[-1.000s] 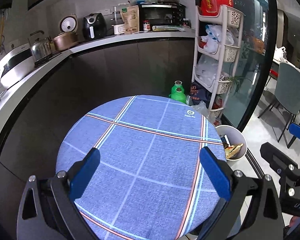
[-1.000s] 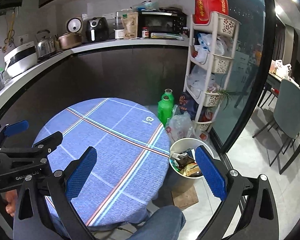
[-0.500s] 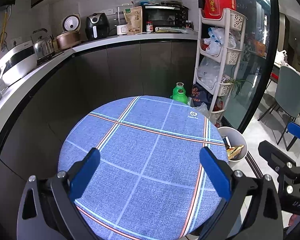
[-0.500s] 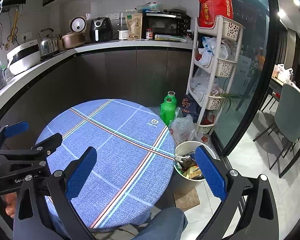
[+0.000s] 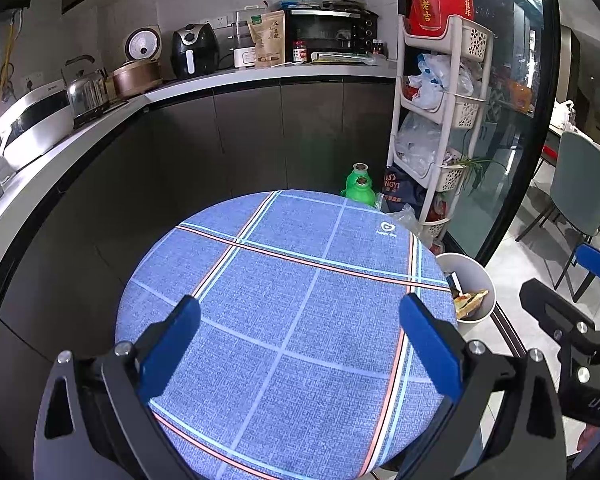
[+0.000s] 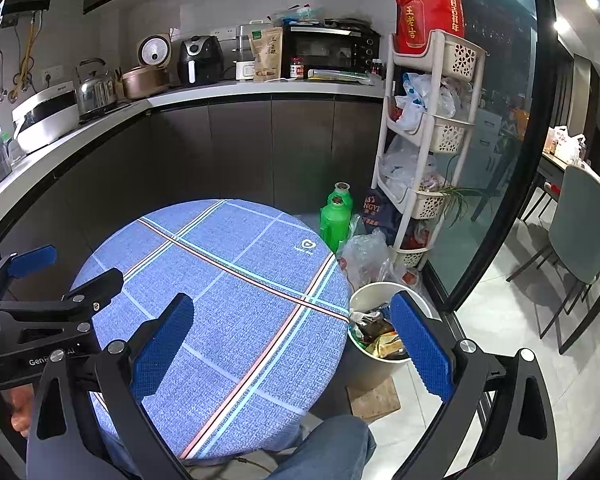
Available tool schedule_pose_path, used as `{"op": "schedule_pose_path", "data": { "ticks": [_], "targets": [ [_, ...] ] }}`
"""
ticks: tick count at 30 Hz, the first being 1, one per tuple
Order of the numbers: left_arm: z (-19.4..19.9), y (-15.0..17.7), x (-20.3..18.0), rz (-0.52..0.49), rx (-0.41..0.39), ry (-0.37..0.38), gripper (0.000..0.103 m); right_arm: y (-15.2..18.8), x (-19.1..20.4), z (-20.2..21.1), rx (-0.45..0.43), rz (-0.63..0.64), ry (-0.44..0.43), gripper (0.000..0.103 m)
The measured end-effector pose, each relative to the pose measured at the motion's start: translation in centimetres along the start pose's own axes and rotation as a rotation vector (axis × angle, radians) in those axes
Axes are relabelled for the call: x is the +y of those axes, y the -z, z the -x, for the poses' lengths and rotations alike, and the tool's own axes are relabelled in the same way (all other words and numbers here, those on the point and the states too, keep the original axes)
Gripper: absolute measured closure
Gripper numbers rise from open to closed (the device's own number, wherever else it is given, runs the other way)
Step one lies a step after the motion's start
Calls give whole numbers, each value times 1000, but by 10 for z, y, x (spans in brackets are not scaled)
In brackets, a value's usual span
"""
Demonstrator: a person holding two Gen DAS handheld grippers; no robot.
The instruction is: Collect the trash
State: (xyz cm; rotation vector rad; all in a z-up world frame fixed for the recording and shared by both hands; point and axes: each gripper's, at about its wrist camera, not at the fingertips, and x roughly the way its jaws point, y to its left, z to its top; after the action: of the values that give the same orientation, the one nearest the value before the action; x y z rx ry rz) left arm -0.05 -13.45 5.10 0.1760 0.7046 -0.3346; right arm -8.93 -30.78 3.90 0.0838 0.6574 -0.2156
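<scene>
Left gripper (image 5: 300,316): jaws spread wide, nothing between the blue pads; held above the near half of the round table; seen also at the left edge of the right wrist view (image 6: 40,276).
Right gripper (image 6: 288,320): jaws released, wide apart, empty; poised over the table's right edge, one pad over the cloth, the other in front of the bin; tip showing at the right edge of the left wrist view (image 5: 572,284).
Round table (image 5: 284,280): covered in blue cloth with white and red stripes, small white logo near the far right edge.
Trash bin (image 6: 370,294): white, open-topped, on the floor just beside the table's right side.
Trash (image 6: 376,336): wrappers and scraps heaped inside the bin; single pieces hard to tell apart, possibly food packaging.
Green bottles (image 6: 336,220): two, upright on the floor beyond the table, near the bin.
Plastic bag (image 6: 366,252): clear, crumpled, between the bottles and the bin.
Shelf rack (image 6: 428,136): white, tiered, stuffed with bags, a red bag on top.
Counter (image 5: 100,120): kettle, rice cooker, air fryer, oven along the wall.
</scene>
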Motion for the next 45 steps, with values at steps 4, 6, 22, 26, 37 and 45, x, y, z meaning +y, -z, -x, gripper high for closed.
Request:
{"op": "schedule_pose_path", "data": {
  "ticks": [4, 6, 22, 26, 37, 45],
  "targets": [
    [-1, 0, 0, -1, 2, -1, 3, 1, 0, -1, 0, -7, 3, 8],
    [-3, 0, -1, -3, 5, -1, 3, 1, -1, -2, 1, -11, 4, 8],
    [-8, 3, 0, -4, 12, -3, 3, 2, -2, -4, 2, -18, 6, 8],
    [-9, 4, 1, -3, 14, -2, 3, 2, -2, -4, 3, -19, 4, 8],
    [-9, 6, 1, -4, 14, -3, 3, 2, -3, -5, 4, -20, 5, 8],
    [-9, 5, 1, -3, 14, -4, 3, 3, -4, -6, 4, -22, 6, 8]
  ]
}}
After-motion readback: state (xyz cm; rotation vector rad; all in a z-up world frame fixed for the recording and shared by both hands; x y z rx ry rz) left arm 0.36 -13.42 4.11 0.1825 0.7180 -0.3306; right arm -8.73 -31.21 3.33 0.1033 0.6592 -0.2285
